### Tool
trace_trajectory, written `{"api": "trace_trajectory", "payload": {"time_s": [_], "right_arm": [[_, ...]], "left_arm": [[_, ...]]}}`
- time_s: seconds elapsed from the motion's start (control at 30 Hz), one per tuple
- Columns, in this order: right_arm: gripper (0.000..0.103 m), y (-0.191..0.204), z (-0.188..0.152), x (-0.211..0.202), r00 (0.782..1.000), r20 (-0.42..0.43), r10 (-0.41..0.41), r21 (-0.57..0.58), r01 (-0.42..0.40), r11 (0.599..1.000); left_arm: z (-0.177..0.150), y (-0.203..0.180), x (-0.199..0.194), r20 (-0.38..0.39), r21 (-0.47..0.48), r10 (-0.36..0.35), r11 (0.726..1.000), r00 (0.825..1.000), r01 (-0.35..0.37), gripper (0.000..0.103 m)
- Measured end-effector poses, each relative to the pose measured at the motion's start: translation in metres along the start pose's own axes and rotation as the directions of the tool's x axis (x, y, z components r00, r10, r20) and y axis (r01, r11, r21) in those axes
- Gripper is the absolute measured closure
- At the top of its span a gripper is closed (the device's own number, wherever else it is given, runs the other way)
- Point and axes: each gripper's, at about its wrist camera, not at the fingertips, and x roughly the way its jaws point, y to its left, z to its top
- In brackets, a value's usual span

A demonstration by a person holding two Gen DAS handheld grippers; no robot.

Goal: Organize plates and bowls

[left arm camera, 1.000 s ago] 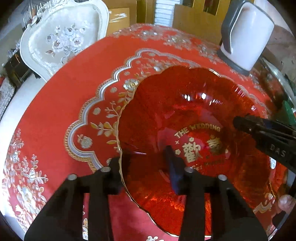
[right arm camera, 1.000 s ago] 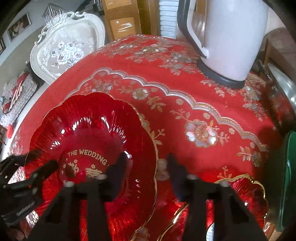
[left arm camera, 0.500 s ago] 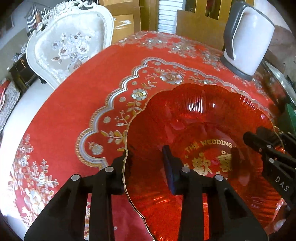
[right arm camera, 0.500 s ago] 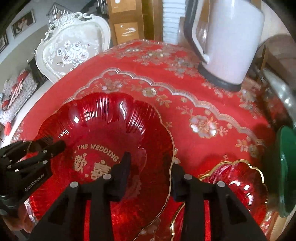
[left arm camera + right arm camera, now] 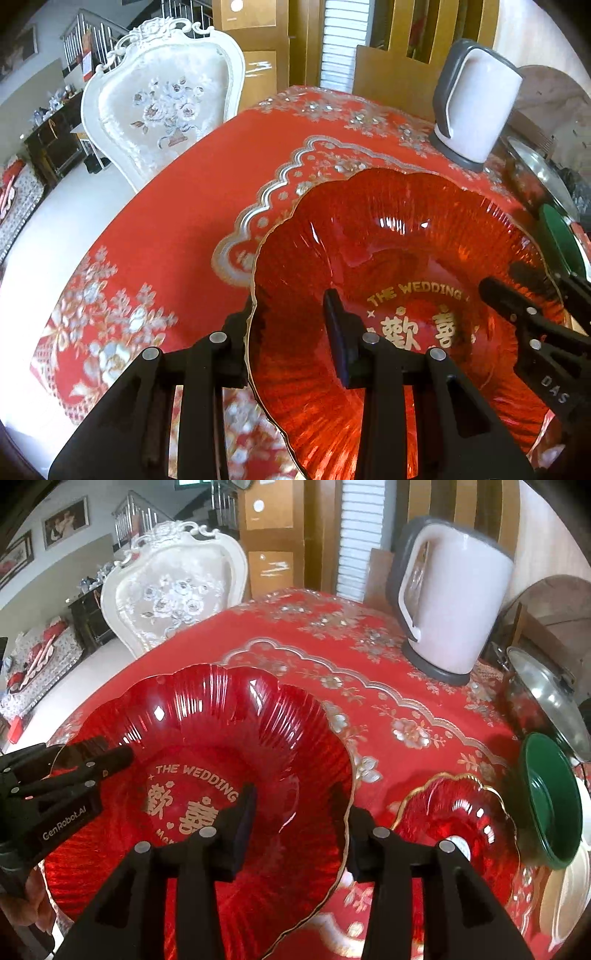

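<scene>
A large red glass scalloped bowl point(image 5: 402, 266) with gold "THE WEDDING" lettering is held between both grippers above the red tablecloth. My left gripper point(image 5: 291, 314) straddles its left rim, one finger inside, one outside. My right gripper point(image 5: 299, 801) straddles its right rim point(image 5: 343, 775) the same way. A smaller red glass bowl point(image 5: 458, 812) sits on the cloth at the right. A green bowl point(image 5: 550, 801) leans beside it at the far right.
A white electric kettle point(image 5: 450, 594) stands at the back right of the table point(image 5: 369, 635). A metal pot lid point(image 5: 546, 694) lies at the right edge. A white ornate chair point(image 5: 162, 110) stands behind the table on the left.
Both grippers have lifted the large red bowl and the view has pulled back and up; more of the table, the small red bowl and the green bowl now show.
</scene>
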Motion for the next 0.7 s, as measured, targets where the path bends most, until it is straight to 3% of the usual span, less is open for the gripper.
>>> {"api": "trace_trajectory", "payload": {"time_s": [0.17, 0.43, 0.7], "right_arm": [[0.055, 0.019, -0.02, -0.021, 1.0, 0.016, 0.019, -0.016, -0.018, 1.0], [0.055, 0.048, -0.061, -0.018, 0.997, -0.054, 0.063, -0.052, -0.066, 0.996], [0.055, 0.061, -0.084, -0.01, 0.994, -0.088, 0.059, -0.062, -0.064, 0.996]], "left_arm": [[-0.026, 0.015, -0.014, 0.0, -0.006, 0.006, 1.0, 1.0, -0.006, 0.07], [-0.068, 0.035, -0.016, -0.034, -0.033, 0.031, 0.999, 0.999, -0.033, 0.07], [-0.084, 0.042, -0.009, -0.042, -0.053, 0.034, 0.998, 0.999, -0.036, 0.07]]}}
